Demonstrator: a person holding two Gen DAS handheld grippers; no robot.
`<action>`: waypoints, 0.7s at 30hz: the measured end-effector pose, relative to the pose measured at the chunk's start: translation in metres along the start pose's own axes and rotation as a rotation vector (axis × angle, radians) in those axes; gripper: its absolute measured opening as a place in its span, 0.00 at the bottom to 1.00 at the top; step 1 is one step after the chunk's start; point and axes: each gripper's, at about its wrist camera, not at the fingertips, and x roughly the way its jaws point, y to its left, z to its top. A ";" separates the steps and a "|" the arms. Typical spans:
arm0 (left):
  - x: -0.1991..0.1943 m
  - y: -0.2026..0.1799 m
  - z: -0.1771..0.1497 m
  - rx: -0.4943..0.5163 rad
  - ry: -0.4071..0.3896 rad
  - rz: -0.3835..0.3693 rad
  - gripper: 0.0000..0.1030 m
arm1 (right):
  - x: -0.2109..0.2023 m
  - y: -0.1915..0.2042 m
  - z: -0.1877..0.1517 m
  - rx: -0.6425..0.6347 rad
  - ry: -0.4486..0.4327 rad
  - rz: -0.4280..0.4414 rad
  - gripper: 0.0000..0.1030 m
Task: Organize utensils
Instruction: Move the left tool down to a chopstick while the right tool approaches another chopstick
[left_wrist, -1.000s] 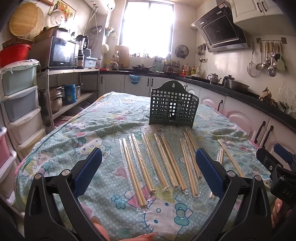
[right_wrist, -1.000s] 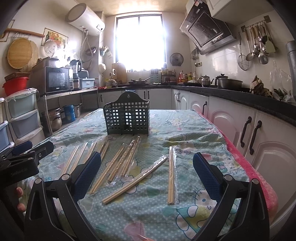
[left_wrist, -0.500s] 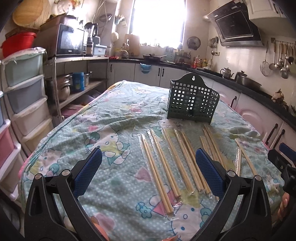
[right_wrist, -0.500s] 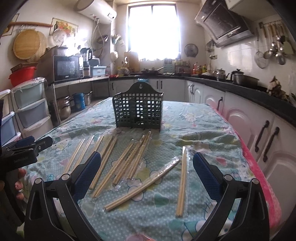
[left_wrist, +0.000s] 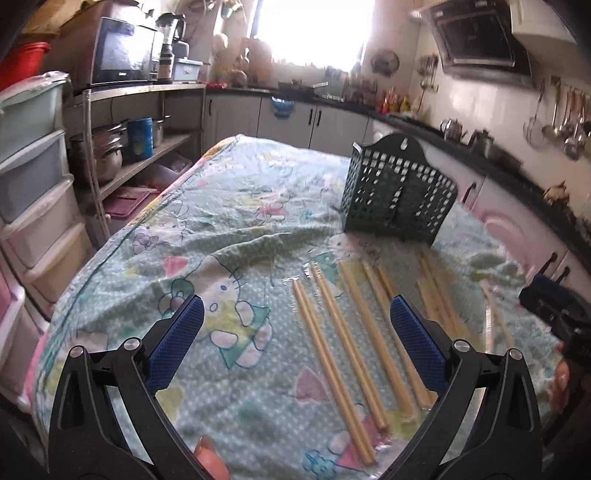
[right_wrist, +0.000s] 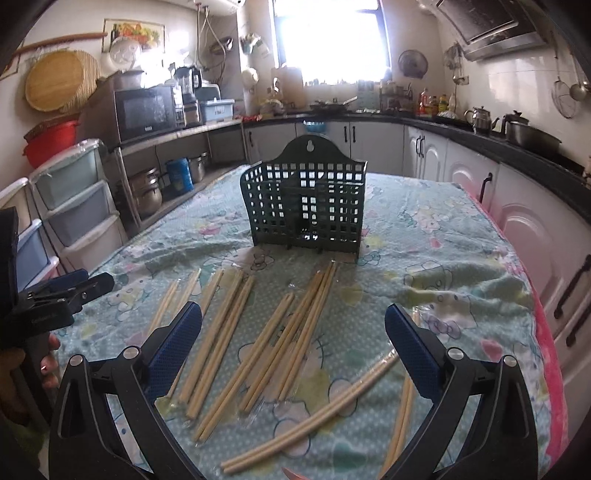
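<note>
- Left wrist view first: the left gripper (left_wrist: 295, 332) hangs wide open over the tablecloth (left_wrist: 192, 229), blue pads spread far apart, nothing between them
- Right between those pads lie the leftmost wrapped chopstick pairs (left_wrist: 332, 354), flat on the cloth, each in a clear sleeve, running away toward the holder
- Right wrist view: the right gripper (right_wrist: 293, 339) is just as wide open and just as empty, poised above the middle of the spread
- Under it, the chopstick fan (right_wrist: 280, 332) points toward the holder, and two stray pairs (right_wrist: 314, 417) lie crosswise nearer the right pad
- Beyond the sticks stands the green slotted holder (right_wrist: 306, 206), upright on the cloth, apparently empty as far as the lattice lets me see; nothing has gone in yet
- My read: this is the approach to a first pick, and the left side looks best lined up on its outermost pair
- To do it well, come down with the pads straddling one pair only, near its middle so it lifts level; the plastic sleeve looks slippery, so a firm close matters
- Neighbouring pairs lie close, so a sloppy descent risks pinching two sleeves at once
- Then tip the pair upright and drop it in from above, steady, since the light holder could slide on the wrinkled cloth
</note>
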 end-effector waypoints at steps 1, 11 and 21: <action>0.006 0.000 0.002 0.012 0.017 0.012 0.90 | 0.006 -0.001 0.003 0.000 0.016 0.008 0.94; 0.060 0.002 0.013 0.001 0.183 -0.058 0.54 | 0.061 -0.025 0.024 -0.012 0.110 -0.027 0.71; 0.095 0.006 0.009 -0.052 0.312 -0.097 0.31 | 0.126 -0.058 0.028 0.063 0.267 -0.069 0.44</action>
